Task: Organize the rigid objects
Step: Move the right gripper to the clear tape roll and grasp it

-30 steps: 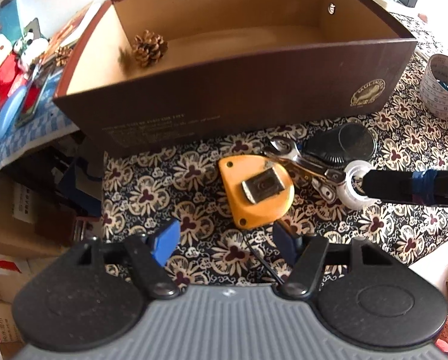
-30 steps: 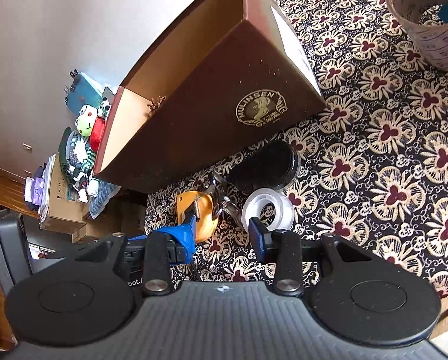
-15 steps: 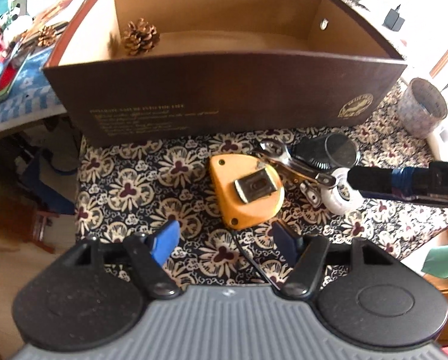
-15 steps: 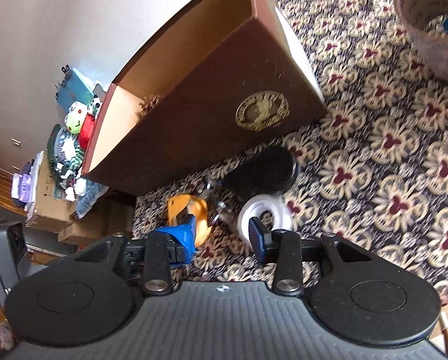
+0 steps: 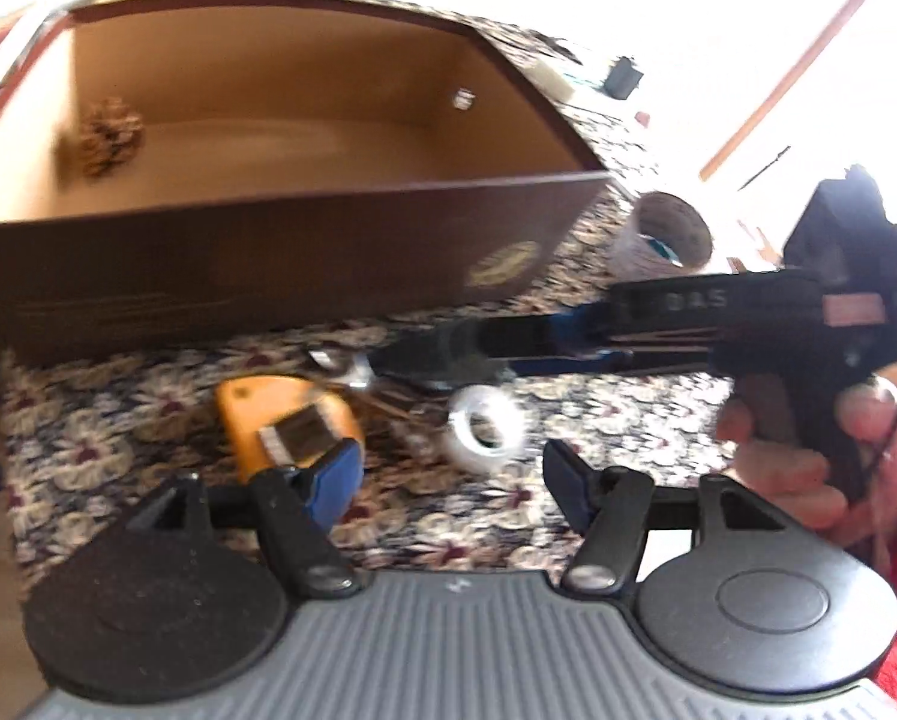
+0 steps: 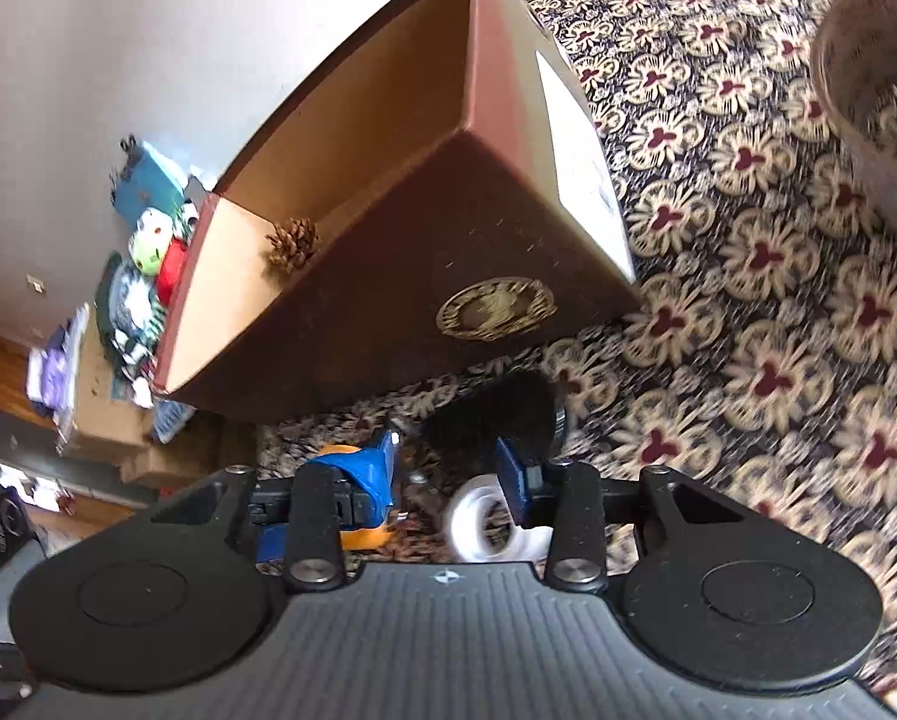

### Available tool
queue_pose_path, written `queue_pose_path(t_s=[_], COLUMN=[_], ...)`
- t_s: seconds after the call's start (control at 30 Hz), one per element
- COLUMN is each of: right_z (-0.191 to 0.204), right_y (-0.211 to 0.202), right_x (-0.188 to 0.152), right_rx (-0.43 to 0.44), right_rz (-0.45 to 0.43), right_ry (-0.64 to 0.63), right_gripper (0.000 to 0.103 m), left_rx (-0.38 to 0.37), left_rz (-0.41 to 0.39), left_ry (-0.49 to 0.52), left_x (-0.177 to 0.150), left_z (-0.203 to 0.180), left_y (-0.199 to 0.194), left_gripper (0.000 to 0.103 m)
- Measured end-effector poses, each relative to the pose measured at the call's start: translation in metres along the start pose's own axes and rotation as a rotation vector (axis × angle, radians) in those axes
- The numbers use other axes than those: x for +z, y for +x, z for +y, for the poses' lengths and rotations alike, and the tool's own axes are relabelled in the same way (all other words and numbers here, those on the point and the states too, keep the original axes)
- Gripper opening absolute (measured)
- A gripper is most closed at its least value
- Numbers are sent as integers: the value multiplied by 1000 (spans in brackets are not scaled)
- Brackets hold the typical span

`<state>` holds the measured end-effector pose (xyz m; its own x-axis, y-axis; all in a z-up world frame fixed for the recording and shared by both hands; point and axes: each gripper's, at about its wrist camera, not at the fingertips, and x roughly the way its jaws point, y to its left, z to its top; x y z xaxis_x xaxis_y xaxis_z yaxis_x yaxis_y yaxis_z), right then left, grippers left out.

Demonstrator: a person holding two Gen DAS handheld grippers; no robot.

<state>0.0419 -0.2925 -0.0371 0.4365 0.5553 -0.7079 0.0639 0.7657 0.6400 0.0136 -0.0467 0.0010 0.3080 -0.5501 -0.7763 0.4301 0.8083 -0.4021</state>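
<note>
An orange tape measure, a white tape roll and a metal wrench lie on the floral cloth in front of a brown box that holds a pinecone. My left gripper hovers just short of them, its jaws closing with nothing pressed between them. My right gripper reaches in from the right over the wrench. In the right wrist view that gripper is open above the wrench area. A black round lid sits just ahead of it, and the tape roll lies under its right finger.
A patterned paper cup stands right of the box, also seen as the cup at far right. A person's hand grips the right tool's handle. Left of the cloth's edge are cartons and toys lower down.
The left view has tilted up and is blurred. The right gripper has slid left past the tape roll to the wrench and lid. The tape measure now lies by my left finger.
</note>
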Motion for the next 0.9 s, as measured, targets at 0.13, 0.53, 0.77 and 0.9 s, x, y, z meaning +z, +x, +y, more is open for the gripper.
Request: queue_pose_path(t_s=[0.13,0.53,0.77,0.9], right_z=[-11,-10,-7,-1], right_y=[-4,12,21,24], right_x=[3,4,6,5], right_rx=[-31,-8,16,10], right_rz=[63,161,173,182], right_ry=[-52,-237,-322,-388], right_gripper=[21,18,12,9], left_rx=[-43,46,114,157], left_rz=[67,120,108,108], left_ry=[29,-66,-102,-105], left_x=[2,11,11,16], left_z=[-15,-24,-26,-27], left_y=[20,65,73,76], left_gripper=[65,56,48,36])
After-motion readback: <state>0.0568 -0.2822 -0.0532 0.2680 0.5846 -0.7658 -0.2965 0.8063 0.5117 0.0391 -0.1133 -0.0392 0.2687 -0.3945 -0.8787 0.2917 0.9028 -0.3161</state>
